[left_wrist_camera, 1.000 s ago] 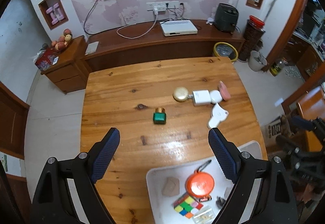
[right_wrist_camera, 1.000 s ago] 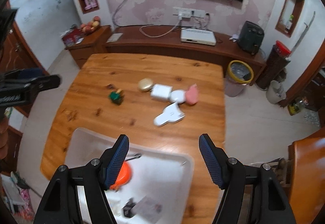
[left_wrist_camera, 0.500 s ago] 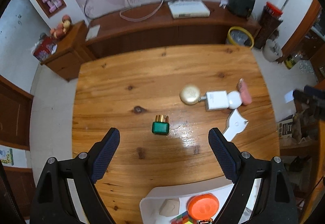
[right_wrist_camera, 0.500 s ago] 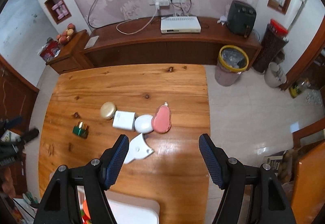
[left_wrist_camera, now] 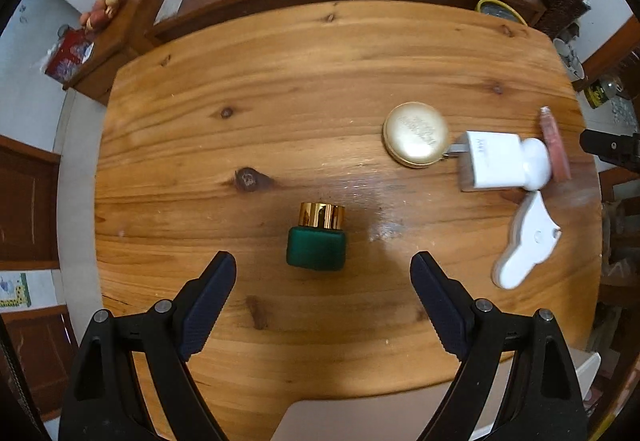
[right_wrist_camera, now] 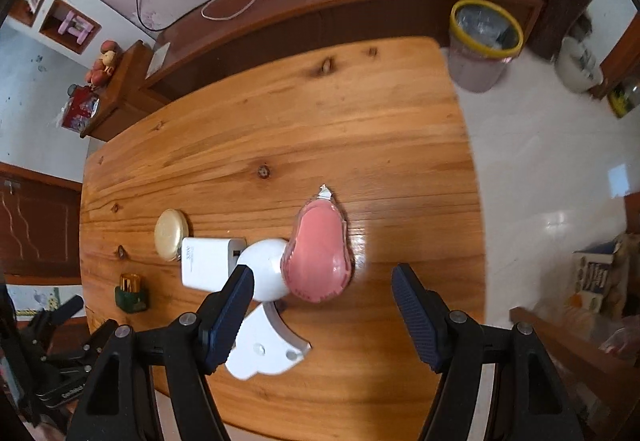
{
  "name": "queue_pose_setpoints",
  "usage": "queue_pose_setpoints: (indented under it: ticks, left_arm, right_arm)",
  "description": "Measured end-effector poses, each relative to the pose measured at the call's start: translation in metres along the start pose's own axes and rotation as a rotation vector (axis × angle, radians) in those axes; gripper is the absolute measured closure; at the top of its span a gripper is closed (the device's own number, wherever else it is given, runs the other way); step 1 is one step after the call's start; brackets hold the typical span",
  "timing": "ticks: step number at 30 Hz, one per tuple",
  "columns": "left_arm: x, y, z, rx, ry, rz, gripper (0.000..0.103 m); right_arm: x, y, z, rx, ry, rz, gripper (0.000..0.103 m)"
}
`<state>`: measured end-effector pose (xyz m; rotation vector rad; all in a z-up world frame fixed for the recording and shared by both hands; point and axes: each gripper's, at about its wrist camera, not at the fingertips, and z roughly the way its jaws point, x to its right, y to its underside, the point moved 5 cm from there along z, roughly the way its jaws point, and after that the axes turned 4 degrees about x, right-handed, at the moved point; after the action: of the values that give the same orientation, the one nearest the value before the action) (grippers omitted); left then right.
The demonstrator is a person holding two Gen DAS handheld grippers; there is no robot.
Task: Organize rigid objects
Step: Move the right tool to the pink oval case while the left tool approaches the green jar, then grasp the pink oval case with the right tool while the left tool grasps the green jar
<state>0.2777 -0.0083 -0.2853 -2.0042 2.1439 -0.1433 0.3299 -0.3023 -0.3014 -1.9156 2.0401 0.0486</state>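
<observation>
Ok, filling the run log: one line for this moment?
left gripper: open, above green jar | right gripper: open, above pink case

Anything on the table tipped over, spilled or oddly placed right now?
Nothing spilled or broken. The green jar stands alone; the gold compact, white charger, white round piece and pink case crowd together, touching in a row.

Both wrist views look steeply down, near the wooden table, sharing its scattered objects.
</observation>
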Motion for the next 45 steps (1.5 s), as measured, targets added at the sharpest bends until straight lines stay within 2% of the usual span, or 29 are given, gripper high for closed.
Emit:
queue_pose_setpoints:
  ticks: [7, 9, 19, 21, 29, 33, 34, 37, 39, 40, 41, 43, 45]
  left_arm:
    - [0.000, -0.001, 0.021, -0.031, -0.005, -0.013, 0.013]
    - [0.000, -0.001, 0.025, -0.039, -0.006, -0.022, 0.013]
    - [0.002, -0.003, 0.034, -0.040, -0.005, -0.050, 0.013]
    - [0.003, -0.002, 0.036, -0.042, -0.007, -0.051, 0.013]
    - [-0.001, 0.001, 0.047, -0.061, -0.017, -0.058, 0.013]
    - [-0.001, 0.002, 0.054, -0.062, -0.029, -0.065, 0.013]
    - [0.000, 0.002, 0.055, -0.060, -0.034, -0.066, 0.015]
    - [0.001, 0.002, 0.060, -0.063, -0.037, -0.071, 0.028]
    - [-0.002, 0.000, 0.060, -0.054, -0.017, -0.091, 0.034]
    - [-0.003, 0.000, 0.060, -0.054, -0.003, -0.102, 0.043]
    - [-0.005, -0.002, 0.060, -0.052, 0.017, -0.114, 0.056]
    - [-0.007, -0.003, 0.060, -0.049, 0.027, -0.118, 0.058]
    - [-0.008, -0.002, 0.060, -0.038, 0.021, -0.107, 0.058]
  right_arm:
    - [0.003, -0.008, 0.024, -0.051, -0.056, 0.023, 0.031]
    - [0.003, -0.009, 0.028, -0.060, -0.066, 0.025, 0.037]
    - [0.005, -0.007, 0.044, -0.098, -0.073, 0.028, 0.048]
    - [0.006, -0.007, 0.043, -0.093, -0.077, 0.033, 0.052]
    - [0.020, 0.002, 0.036, -0.088, 0.035, -0.004, 0.053]
    - [0.019, 0.008, 0.035, -0.077, 0.152, -0.078, 0.053]
    - [0.019, 0.010, 0.035, -0.076, 0.172, -0.097, 0.053]
    - [0.014, 0.015, 0.037, -0.073, 0.219, -0.139, 0.053]
    - [0.010, 0.017, 0.038, -0.069, 0.254, -0.168, 0.053]
    - [0.006, 0.019, 0.040, -0.065, 0.273, -0.186, 0.053]
    - [0.003, 0.020, 0.041, -0.062, 0.293, -0.202, 0.053]
    - [-0.001, 0.024, 0.042, -0.060, 0.318, -0.220, 0.053]
    - [-0.005, 0.028, 0.043, -0.064, 0.297, -0.210, 0.053]
